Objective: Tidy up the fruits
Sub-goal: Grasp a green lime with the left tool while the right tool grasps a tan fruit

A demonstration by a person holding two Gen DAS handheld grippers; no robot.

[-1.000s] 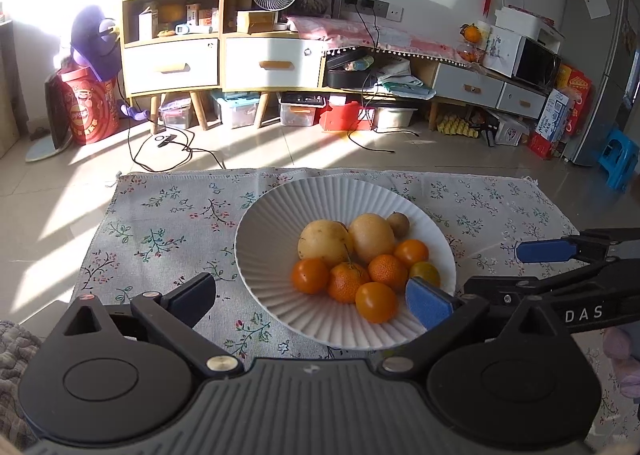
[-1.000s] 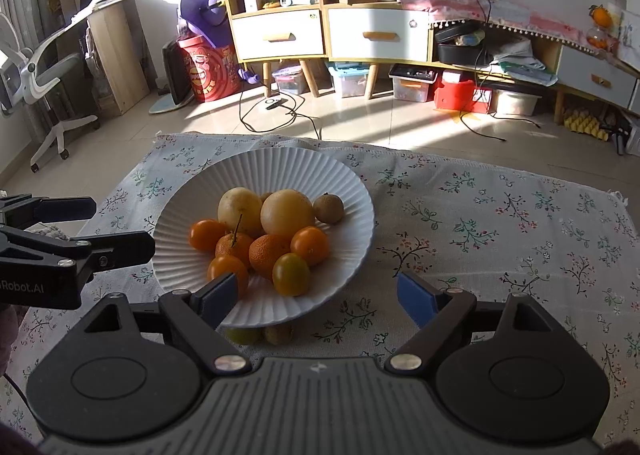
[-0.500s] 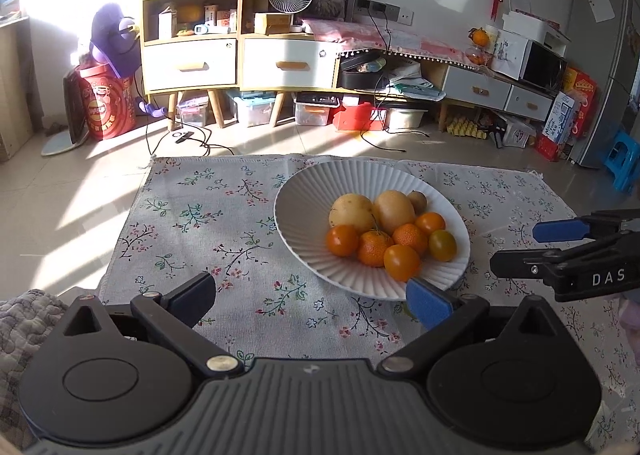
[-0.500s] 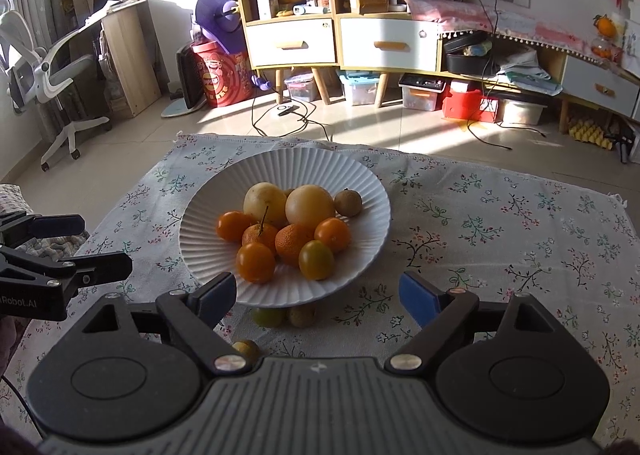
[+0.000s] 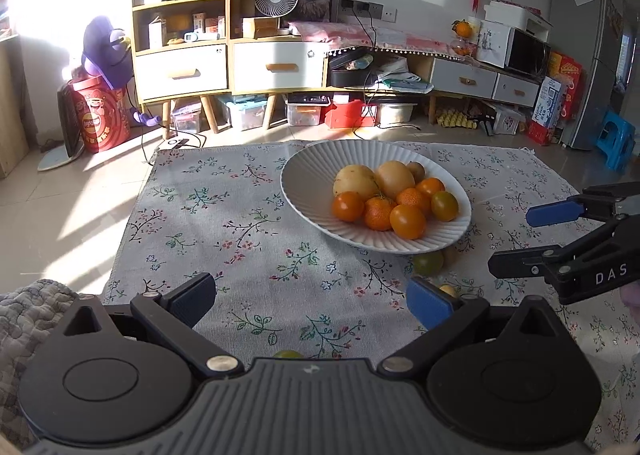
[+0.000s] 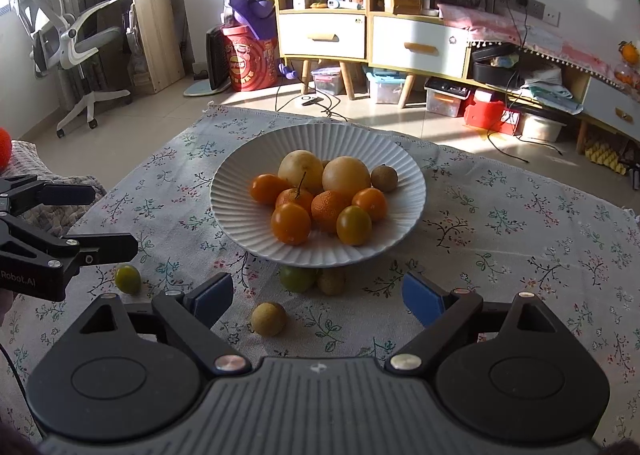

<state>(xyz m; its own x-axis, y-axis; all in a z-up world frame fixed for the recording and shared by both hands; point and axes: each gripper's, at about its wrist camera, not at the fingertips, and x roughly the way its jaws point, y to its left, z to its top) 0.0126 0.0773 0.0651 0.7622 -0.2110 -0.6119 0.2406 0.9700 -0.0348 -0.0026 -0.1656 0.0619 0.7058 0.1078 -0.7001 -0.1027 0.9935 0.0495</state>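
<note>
A flowered cloth (image 6: pixel 520 215) covers the table. On it stands a white ribbed plate (image 6: pixel 240 215) with the fruits (image 6: pixel 320 199) piled inside. The left gripper (image 5: pixel 312 301) and right gripper (image 6: pixel 316 295) hover before it, both with jaws released and empty. Four small fruits (image 6: pixel 268 319) lie loose on the cloth beside the plate.

One plate (image 6: pixel 404 175); nine fruits (image 6: pixel 291 223) inside; four fruits (image 6: pixel 268 319) on cloth.
</note>
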